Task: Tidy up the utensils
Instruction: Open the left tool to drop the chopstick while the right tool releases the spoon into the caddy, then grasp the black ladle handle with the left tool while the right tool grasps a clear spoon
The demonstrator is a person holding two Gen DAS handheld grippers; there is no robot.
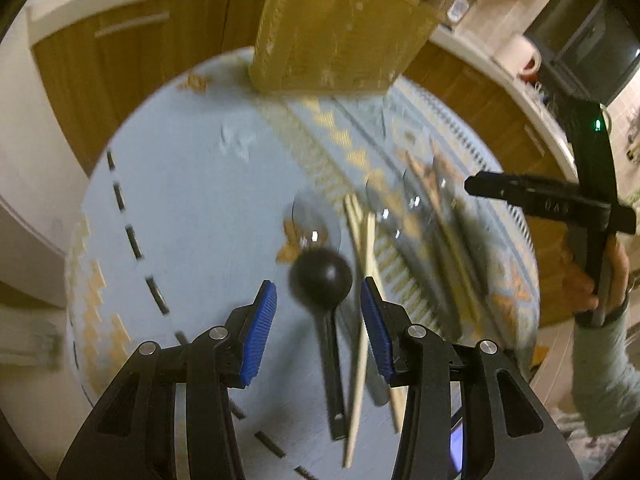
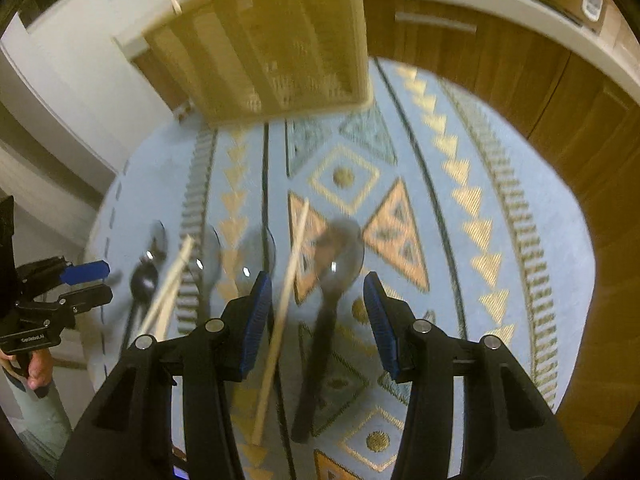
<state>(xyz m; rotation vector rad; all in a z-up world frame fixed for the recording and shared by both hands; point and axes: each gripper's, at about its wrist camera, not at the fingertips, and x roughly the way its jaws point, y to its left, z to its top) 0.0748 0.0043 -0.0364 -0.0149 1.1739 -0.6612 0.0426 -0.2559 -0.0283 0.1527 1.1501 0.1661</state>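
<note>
In the left wrist view my left gripper (image 1: 318, 300) is open and empty above a black spoon (image 1: 322, 276) and a pair of wooden chopsticks (image 1: 362, 292) on the light blue patterned tablecloth (image 1: 192, 208). More spoons (image 1: 404, 208) and chopsticks lie to the right. A wooden utensil holder (image 1: 340, 32) stands at the far edge. In the right wrist view my right gripper (image 2: 316, 300) is open and empty above a clear-bowled spoon with a dark handle (image 2: 332, 288) and a single chopstick (image 2: 284, 308). The holder (image 2: 272, 48) stands ahead.
Wooden kitchen cabinets (image 2: 520, 92) and a white counter ring the round table. The right gripper shows at the right of the left wrist view (image 1: 520, 192). The left gripper shows at the left of the right wrist view (image 2: 80, 280).
</note>
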